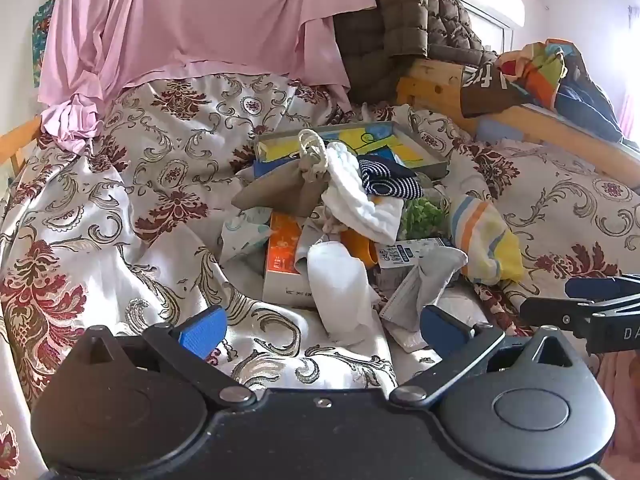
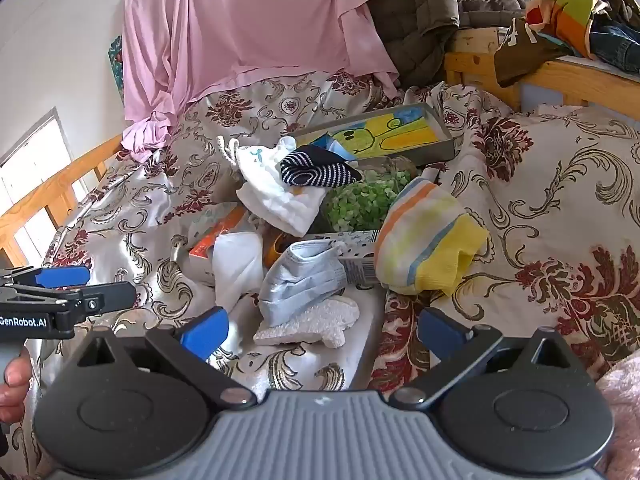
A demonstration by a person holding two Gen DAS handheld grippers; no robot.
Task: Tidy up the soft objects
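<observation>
A heap of soft things lies on the floral bedspread (image 1: 120, 208): a white cloth (image 1: 360, 200), a navy striped sock (image 1: 386, 178), a striped yellow sock (image 1: 486, 240), a white sock (image 1: 340, 284) and a grey face mask (image 2: 300, 280). My left gripper (image 1: 324, 332) is open and empty, just short of the white sock. My right gripper (image 2: 324, 332) is open and empty, just before the mask and a white foam piece (image 2: 312, 326). The striped yellow sock also shows in the right wrist view (image 2: 428, 244).
A shallow box with a yellow picture (image 1: 360, 144) lies behind the heap, with an orange carton (image 1: 282, 256), a tan drawstring bag (image 1: 288, 190) and green foliage (image 2: 360, 200). A pink sheet (image 1: 200, 20), a quilted jacket (image 1: 408, 20) and a wooden bed rail (image 1: 540, 124) with clothes stand behind.
</observation>
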